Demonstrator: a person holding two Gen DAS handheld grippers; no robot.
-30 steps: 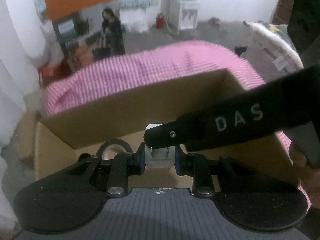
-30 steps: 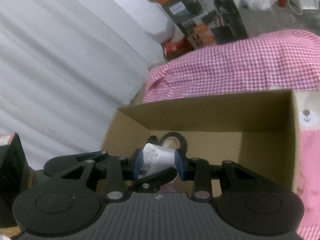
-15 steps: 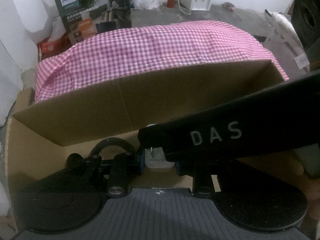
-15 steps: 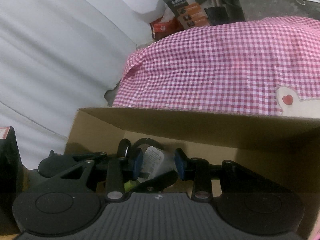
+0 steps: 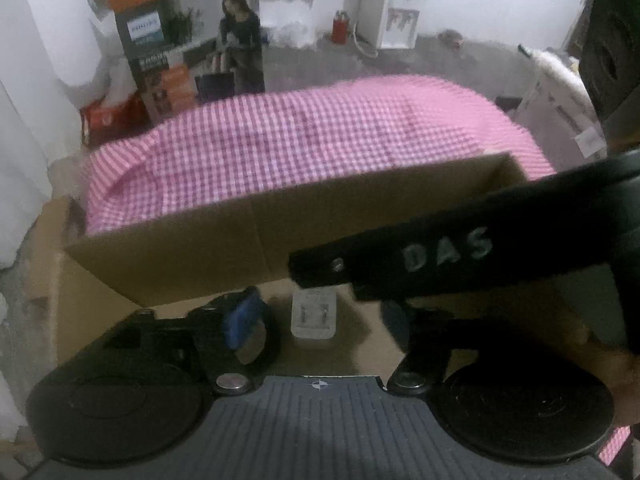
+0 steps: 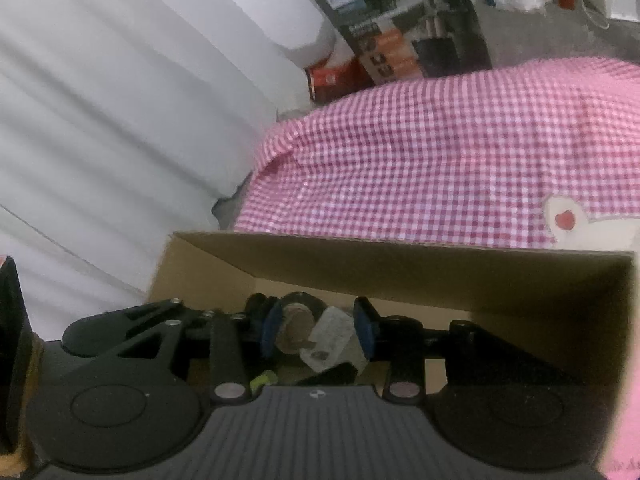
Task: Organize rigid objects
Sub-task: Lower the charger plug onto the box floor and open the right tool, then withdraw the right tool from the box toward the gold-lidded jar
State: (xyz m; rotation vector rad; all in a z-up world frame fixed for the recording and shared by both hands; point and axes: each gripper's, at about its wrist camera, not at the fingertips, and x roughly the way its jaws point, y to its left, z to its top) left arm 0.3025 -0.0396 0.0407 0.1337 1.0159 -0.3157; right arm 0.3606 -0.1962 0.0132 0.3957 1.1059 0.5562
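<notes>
Two hand-held grippers reach down into an open brown cardboard box (image 5: 168, 264) that sits on a pink-and-white checked cloth (image 5: 320, 140). Seen from the left wrist, the left gripper (image 5: 316, 324) has just been opening: its blue-padded fingers (image 5: 240, 320) stand wide apart, and the small white plug-in charger with two metal prongs (image 5: 314, 314) lies between them on the box floor, touched by neither pad. A black ring-shaped object (image 5: 256, 344) lies just beside the left finger. Across the upper right of that view runs a long black bar lettered "DAS" (image 5: 448, 248), part of the other tool, passing over the right finger so that pad is hidden. Seen from the right wrist, the right gripper (image 6: 316, 330) has its jaws part-way apart and they have been opening a little; the same white charger (image 6: 334, 340) sits tilted in the gap, near the right blue pad (image 6: 364, 328), but whether that pad presses on it cannot be told. The black ring (image 6: 298, 306) lies against the left pad side, and a small yellow-green piece (image 6: 264, 380) shows lower down. Behind the cloth stand a printed appliance carton (image 6: 396, 28) and white draped fabric (image 6: 120, 100).
</notes>
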